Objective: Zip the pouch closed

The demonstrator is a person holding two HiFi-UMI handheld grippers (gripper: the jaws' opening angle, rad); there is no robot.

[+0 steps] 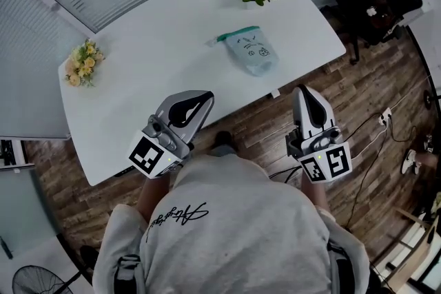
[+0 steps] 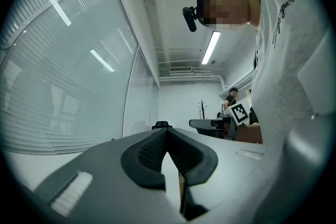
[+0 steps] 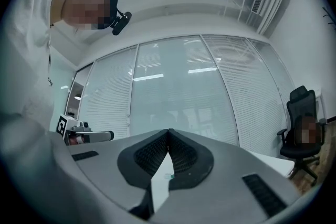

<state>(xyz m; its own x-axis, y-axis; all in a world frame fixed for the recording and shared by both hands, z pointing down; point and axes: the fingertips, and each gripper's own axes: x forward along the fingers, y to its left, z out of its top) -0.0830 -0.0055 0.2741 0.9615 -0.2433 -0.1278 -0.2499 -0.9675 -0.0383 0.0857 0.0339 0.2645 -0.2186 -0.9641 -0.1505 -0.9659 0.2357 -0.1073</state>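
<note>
Nearest the camera, a grey sweatshirt [image 1: 227,231] is seen, and just beyond it both grippers are held out level. The left gripper [image 1: 200,98] is over the near edge of the white table [image 1: 151,45], and the right gripper [image 1: 303,89] is over the wooden floor [image 1: 358,100] just off that edge. Each pair of jaws is pressed together with nothing between them. The task is judged to be at the approach, with no zipping begun. For the next move both grippers would have to be carried farther and opened, so that the fabric can be steadied by one while the slider is pinched by the other. The pouch [image 1: 253,51] is laid flat on the far right part of the table, well apart from both grippers. It is pale blue-green with small printed figures and a darker teal zip edge [image 1: 238,33] along its far end. Whether the zip is open cannot be told.
</note>
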